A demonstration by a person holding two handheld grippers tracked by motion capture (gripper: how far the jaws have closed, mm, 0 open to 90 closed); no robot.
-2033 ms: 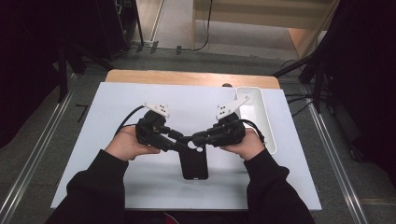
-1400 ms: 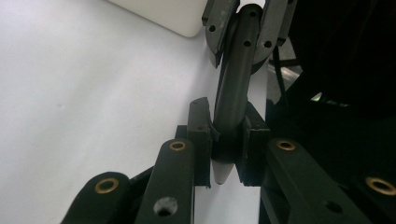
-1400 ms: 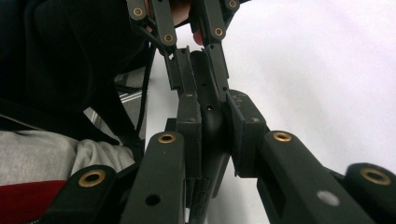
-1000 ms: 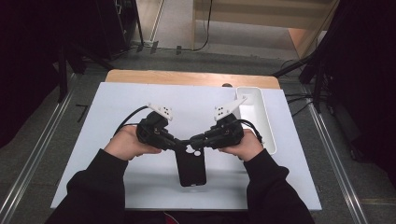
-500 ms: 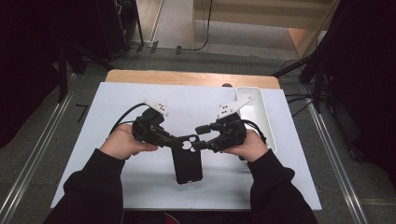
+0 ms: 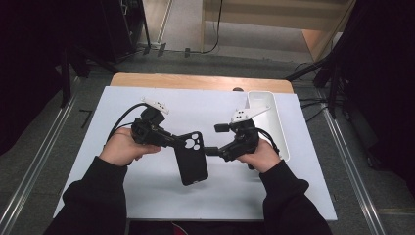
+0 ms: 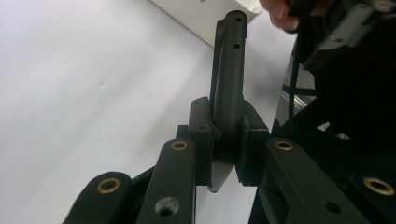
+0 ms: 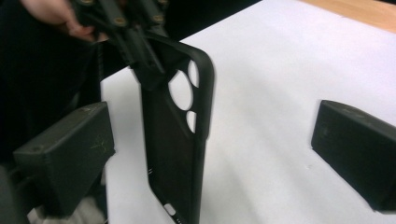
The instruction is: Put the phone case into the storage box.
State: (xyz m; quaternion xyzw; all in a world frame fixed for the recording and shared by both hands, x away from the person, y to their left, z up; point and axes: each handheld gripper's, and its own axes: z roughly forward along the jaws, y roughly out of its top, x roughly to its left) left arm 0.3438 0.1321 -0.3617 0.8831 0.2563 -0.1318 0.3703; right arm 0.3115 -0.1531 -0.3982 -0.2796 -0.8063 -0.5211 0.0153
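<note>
Above the middle of the white table, a black phone case hung just clear of the surface, pinched by the left gripper at the corner beside its camera cut-outs. That gripper's jaws were clamped on the case's thin edge, probably so one hand could carry it while the other let go. The right gripper sat just to the case's right, its jaws spread wide and holding nothing, the case standing between them untouched in the right gripper view. The case's long axis ran toward the person, leaning slightly rightward, with the camera end farthest away and the charging-port end nearest. A white tray lay at the table's right edge
</note>
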